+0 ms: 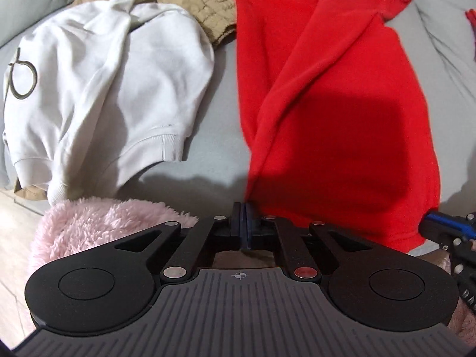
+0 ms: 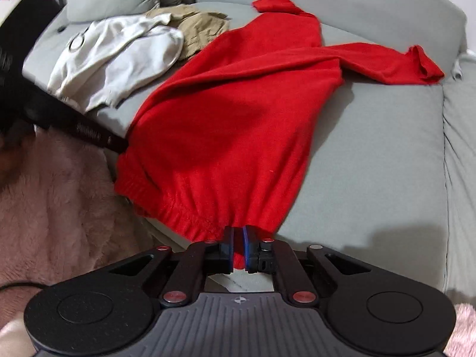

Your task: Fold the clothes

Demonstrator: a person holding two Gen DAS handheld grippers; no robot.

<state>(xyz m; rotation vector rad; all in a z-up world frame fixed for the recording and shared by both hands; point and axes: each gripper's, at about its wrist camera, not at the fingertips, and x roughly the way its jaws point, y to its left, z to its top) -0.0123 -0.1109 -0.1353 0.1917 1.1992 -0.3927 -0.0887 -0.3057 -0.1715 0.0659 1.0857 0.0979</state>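
- Sofa (image 2: 372, 154): grey cushioned seat carrying all the garments; the bare area to the right of the red piece is the natural place to lay it flat.
- Red garment (image 2: 238, 113): lies lengthwise on the seat, its gathered hem at the near edge and hanging slightly over it; both sleeves trail toward the backrest, one flung out to the right. The body is twisted, with diagonal folds.
- White sweatshirt (image 1: 104, 89): crumpled on the seat, left of the red garment and apart from it; not yet handled.
- Tan garment (image 1: 202, 3): bunched behind the white sweatshirt, partly beneath it, touching the red garment's far left edge.
- Pink fleece (image 1: 98, 223): fluffy fabric at the near left, below the seat edge; what it belongs to cannot be told.
- Left tool (image 1: 246, 223): pressed together, pinching the left corner of the red hem.
- Right tool (image 2: 237, 247): pressed together on the right hem corner, red fabric visible between the pads.
- Judgement: the step in hand appears to be spreading the red garment by its hem. To do it well, both grips should hold while the hem is drawn taut and level, the twist shaken out, and the sleeves straightened before any fold. Uneven pull would likely set the diagonal creases.
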